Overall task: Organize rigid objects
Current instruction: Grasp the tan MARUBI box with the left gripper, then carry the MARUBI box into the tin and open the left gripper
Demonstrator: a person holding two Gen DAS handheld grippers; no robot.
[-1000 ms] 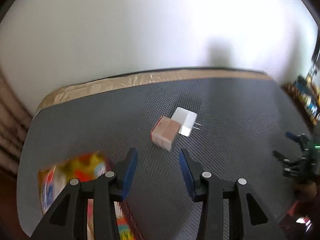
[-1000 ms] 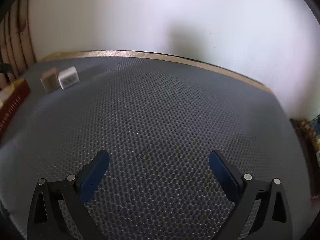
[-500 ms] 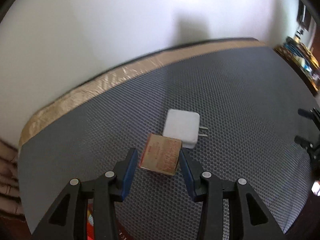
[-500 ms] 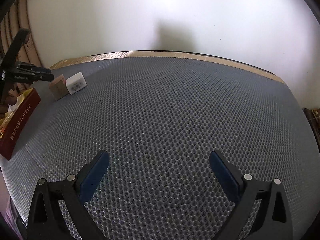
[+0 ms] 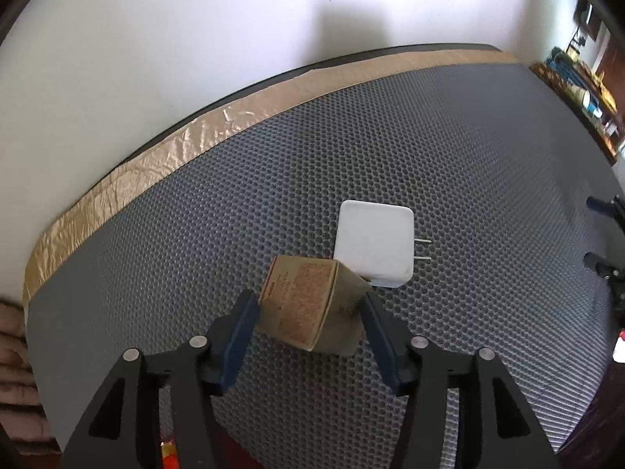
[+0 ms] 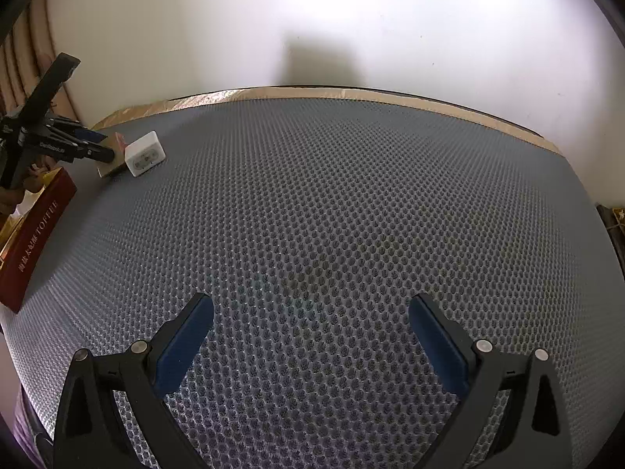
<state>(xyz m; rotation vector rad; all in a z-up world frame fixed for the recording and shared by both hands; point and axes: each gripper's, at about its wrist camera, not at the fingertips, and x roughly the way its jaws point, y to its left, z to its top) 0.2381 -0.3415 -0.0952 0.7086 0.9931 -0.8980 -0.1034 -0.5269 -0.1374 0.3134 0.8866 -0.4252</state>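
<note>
A small brown cardboard box (image 5: 308,306) sits low in the centre of the left wrist view, between the blue-padded jaws of the left gripper (image 5: 310,326), which have just been opening; the pads stand about half apart at the box's sides, and whether they touch it cannot be told. Touching the box's upper right corner is a white square plug adapter (image 5: 375,243), its two prongs pointing toward the right of the frame. Both lie on a bench covered by a grey honeycomb mat (image 5: 488,164) edged with tan tape (image 5: 164,160). In the right wrist view, the right gripper (image 6: 310,338) hangs over bare mat at bottom centre, jaws wide apart and empty, while a dark red toffee box (image 6: 37,234) lies at the left edge.
</note>
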